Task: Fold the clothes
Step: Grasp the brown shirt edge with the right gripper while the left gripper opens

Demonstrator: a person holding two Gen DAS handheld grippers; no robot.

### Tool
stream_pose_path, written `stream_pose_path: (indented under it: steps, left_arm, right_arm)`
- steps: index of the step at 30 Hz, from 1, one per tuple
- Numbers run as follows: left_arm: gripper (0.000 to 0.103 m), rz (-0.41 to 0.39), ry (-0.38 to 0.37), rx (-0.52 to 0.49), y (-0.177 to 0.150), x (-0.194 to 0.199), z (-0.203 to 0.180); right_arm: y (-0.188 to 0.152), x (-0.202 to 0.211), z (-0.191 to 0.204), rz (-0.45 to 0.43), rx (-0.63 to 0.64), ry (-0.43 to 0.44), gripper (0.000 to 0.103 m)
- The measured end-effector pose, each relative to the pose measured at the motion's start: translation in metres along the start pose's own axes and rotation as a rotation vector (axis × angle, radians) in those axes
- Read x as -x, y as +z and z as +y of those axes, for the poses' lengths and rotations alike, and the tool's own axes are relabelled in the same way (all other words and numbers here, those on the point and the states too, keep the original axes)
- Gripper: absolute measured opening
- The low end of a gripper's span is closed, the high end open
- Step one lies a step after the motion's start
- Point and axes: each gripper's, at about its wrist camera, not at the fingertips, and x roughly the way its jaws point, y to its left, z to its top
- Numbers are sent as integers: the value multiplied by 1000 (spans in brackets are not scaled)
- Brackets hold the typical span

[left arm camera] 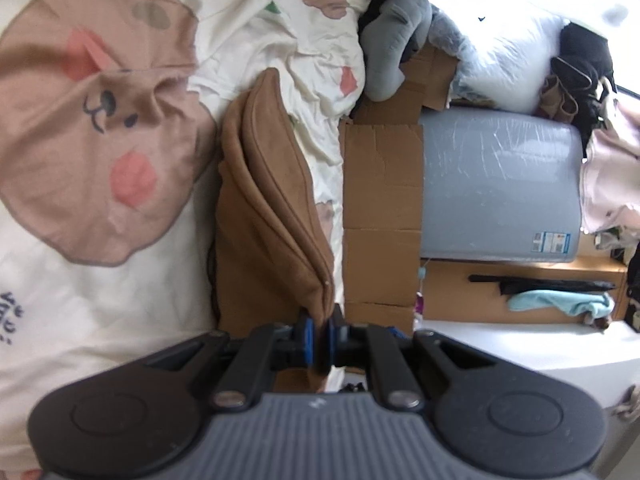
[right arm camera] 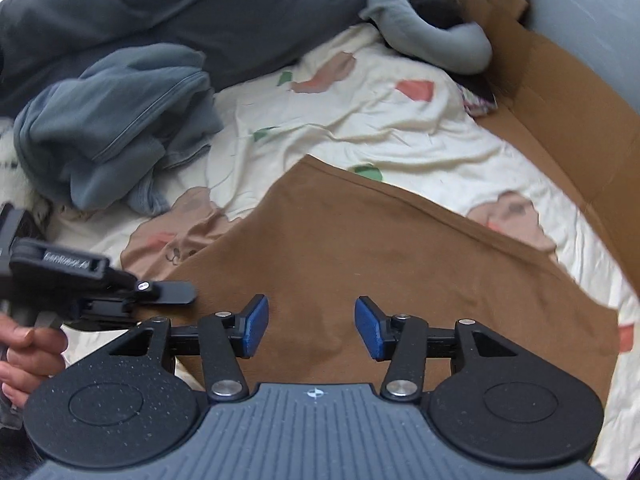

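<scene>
Item: brown garment (right arm camera: 400, 280), plain, soft, seamed edges; lies on cream printed bedsheet (right arm camera: 360, 120), one end lifted into layered folds. My left gripper (left arm camera: 319, 334) clenched on its corner. My right gripper (right arm camera: 311, 330) hangs above the flat part, pads spread, holding nothing. Nearby: grey-blue fleece (right arm camera: 116, 120), cardboard (left arm camera: 380, 184).

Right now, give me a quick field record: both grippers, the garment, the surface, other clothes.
left gripper: shut on an edge of the brown garment, lifting it into a fold
right gripper: open, over the brown garment, holding nothing
brown garment state: partly spread flat on the bedsheet, one edge raised
surface: cream bedsheet with a cartoon bear print
other clothes: crumpled grey-blue fleece lying apart from the brown garment
person: hand on the left gripper's handle
</scene>
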Motion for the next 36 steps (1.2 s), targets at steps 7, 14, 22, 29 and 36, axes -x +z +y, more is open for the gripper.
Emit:
stream_pose_path:
  steps: [7,14,22,29,36]
  left_arm:
    - [8,8,-46,50,0,-3,4]
    - [8,25,-63,25,6,-7,-8]
    - [7,48,-83,23,7,-8,-13]
    - [8,47,-115,40,8,-2,-7]
    - [13,10,-160,37,11,22,-15]
  right_arm:
    - [-18,-3,49,14,118,5,58]
    - [-34,-22,91,28,241,-45,63]
    - [-22,-43,113,-17,315,-136,62]
    - [-17,-59,127,-41,361,-201,52]
    - [-15,-64,124,-37,328,-190,5]
